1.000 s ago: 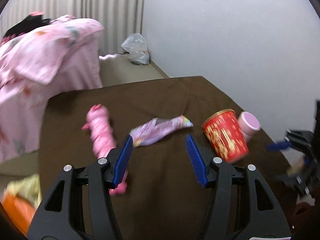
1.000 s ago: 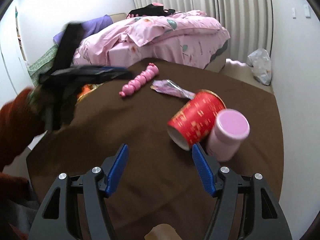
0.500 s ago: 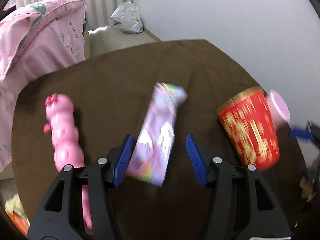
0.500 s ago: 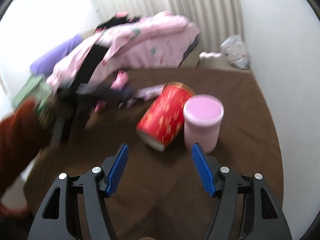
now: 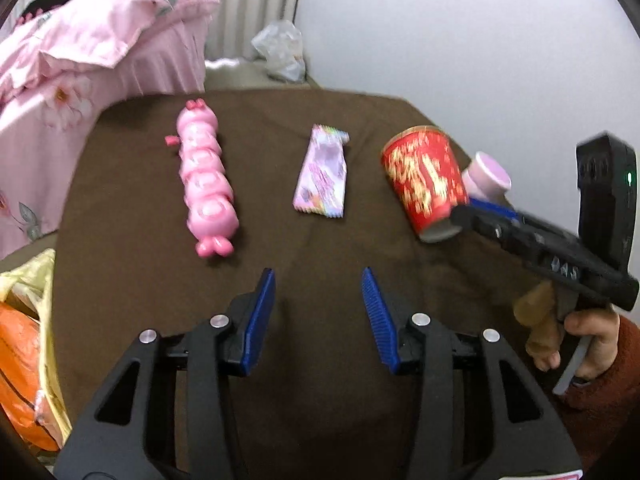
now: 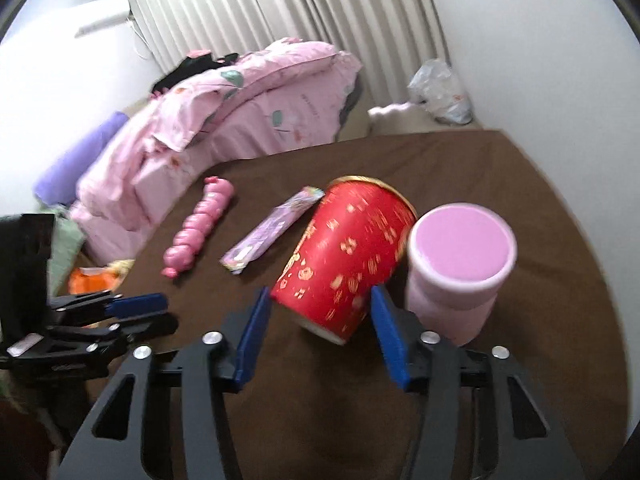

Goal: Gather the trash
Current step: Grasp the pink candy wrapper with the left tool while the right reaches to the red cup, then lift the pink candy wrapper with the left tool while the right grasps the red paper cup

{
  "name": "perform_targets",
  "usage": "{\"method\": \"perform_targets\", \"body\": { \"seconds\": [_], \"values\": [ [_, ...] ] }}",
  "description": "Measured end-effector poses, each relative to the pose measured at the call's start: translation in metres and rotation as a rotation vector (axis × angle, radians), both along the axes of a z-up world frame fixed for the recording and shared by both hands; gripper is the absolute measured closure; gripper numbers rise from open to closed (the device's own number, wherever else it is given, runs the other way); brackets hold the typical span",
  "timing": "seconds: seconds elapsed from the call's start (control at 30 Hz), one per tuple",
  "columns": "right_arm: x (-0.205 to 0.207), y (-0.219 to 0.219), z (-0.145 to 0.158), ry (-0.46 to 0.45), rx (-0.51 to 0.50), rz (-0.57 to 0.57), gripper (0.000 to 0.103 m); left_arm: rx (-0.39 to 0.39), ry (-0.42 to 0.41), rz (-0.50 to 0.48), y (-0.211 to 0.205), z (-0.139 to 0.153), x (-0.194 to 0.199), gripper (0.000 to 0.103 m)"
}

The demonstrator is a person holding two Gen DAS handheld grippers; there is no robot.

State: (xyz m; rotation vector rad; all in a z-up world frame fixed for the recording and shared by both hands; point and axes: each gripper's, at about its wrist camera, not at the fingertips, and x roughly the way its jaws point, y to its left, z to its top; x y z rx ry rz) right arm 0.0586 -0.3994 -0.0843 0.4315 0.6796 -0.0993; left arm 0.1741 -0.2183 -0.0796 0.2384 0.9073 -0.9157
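A red paper cup (image 6: 344,256) with gold print lies tipped on the brown table (image 6: 480,168). My right gripper (image 6: 318,300) is open, its blue fingers on either side of the cup's base. A pink lidded jar (image 6: 460,268) stands just right of the cup. A purple snack wrapper (image 5: 322,174) lies flat mid-table, also in the right wrist view (image 6: 272,236). My left gripper (image 5: 318,292) is open and empty above the table's near part, short of the wrapper. The cup (image 5: 424,182) and the right gripper (image 5: 480,210) also show in the left wrist view.
A pink toy caterpillar (image 5: 206,176) lies left of the wrapper. An orange and yellow bag (image 5: 24,344) sits off the table's left edge. A bed with a pink quilt (image 6: 240,100) stands behind. A plastic bag (image 5: 280,54) lies by the far wall.
My right gripper has moved forward until its fingers flank the red cup. My left gripper has pulled back from the wrapper, which lay between its fingers half a second ago.
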Motion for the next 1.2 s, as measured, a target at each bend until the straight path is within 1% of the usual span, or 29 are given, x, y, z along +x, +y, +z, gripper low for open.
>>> {"method": "perform_targets", "body": {
  "seconds": [0.03,0.07,0.1,0.13,0.2,0.27,0.33,0.4,0.43,0.47,0.5,0.53,0.57,0.6,0.63,0.67,0.77,0.87,0.9,0.97,1.03,1.1,1.2],
  "values": [
    [-0.003,0.001,0.001,0.005,-0.011,0.022,0.062,-0.024,-0.002,0.004,0.001,0.004,0.002,0.057],
    [-0.007,0.000,0.002,0.006,-0.004,0.038,0.064,-0.044,-0.002,0.006,0.001,0.007,0.003,0.053],
    [-0.013,-0.001,0.002,0.009,0.007,0.051,0.075,-0.060,-0.008,0.011,-0.005,0.009,0.007,0.052],
    [-0.017,-0.002,0.000,0.024,0.020,0.066,0.093,-0.067,-0.020,0.013,-0.014,0.011,0.013,0.052],
    [-0.028,-0.007,-0.004,0.063,0.058,0.093,0.093,-0.059,-0.038,0.013,-0.041,0.011,0.025,0.051],
    [-0.038,-0.009,-0.007,0.087,0.067,0.107,0.093,-0.009,-0.061,0.021,-0.069,0.005,0.036,0.051],
    [-0.049,-0.008,-0.007,0.095,0.041,0.109,0.093,0.049,-0.082,0.031,-0.090,-0.003,0.044,0.051],
    [-0.056,-0.006,-0.006,0.089,-0.004,0.095,0.093,0.109,-0.086,0.046,-0.106,-0.012,0.050,0.051],
    [-0.057,-0.006,-0.005,0.085,-0.013,0.088,0.093,0.129,-0.069,0.047,-0.111,-0.017,0.053,0.051],
    [-0.059,-0.007,-0.003,0.071,-0.018,0.072,0.092,0.143,-0.052,0.052,-0.112,-0.020,0.054,0.059],
    [-0.058,-0.008,-0.002,0.061,-0.018,0.064,0.092,0.147,-0.064,0.075,-0.110,-0.019,0.052,0.072],
    [-0.058,-0.009,-0.001,0.051,-0.020,0.058,0.083,0.148,-0.053,0.078,-0.107,-0.021,0.052,0.077],
    [-0.056,-0.007,0.004,0.021,-0.027,0.060,0.074,0.138,-0.033,0.076,-0.102,-0.019,0.049,0.079],
    [-0.055,-0.007,0.006,-0.005,-0.030,0.060,0.054,0.125,-0.010,0.072,-0.092,-0.019,0.043,0.081],
    [-0.055,-0.007,0.009,-0.036,-0.035,0.059,0.047,0.121,0.002,0.071,-0.083,-0.018,0.039,0.081],
    [-0.053,-0.006,0.013,-0.060,-0.048,0.054,0.047,0.121,0.009,0.071,-0.076,-0.020,0.035,0.082],
    [-0.036,-0.002,0.027,-0.089,-0.090,0.061,0.047,0.131,0.014,0.079,-0.045,-0.018,0.010,0.082],
    [-0.007,-0.006,0.051,-0.097,-0.178,0.130,0.047,0.137,0.039,0.110,-0.008,-0.014,-0.012,0.082],
    [0.008,-0.012,0.058,-0.068,-0.198,0.165,0.047,0.131,0.055,0.133,0.007,-0.012,-0.017,0.082],
    [0.032,-0.028,0.064,-0.010,-0.178,0.222,0.047,0.118,0.081,0.192,0.035,-0.012,-0.027,0.082],
    [0.060,-0.043,0.062,0.095,-0.154,0.257,0.047,0.120,0.064,0.231,0.053,-0.011,-0.037,0.082],
    [0.074,-0.046,0.059,0.152,-0.139,0.286,0.047,0.125,0.039,0.265,0.071,-0.011,-0.046,0.082],
    [0.083,-0.035,0.051,0.193,-0.126,0.346,0.047,0.088,0.062,0.320,0.100,-0.010,-0.052,0.080]
  ]
}}
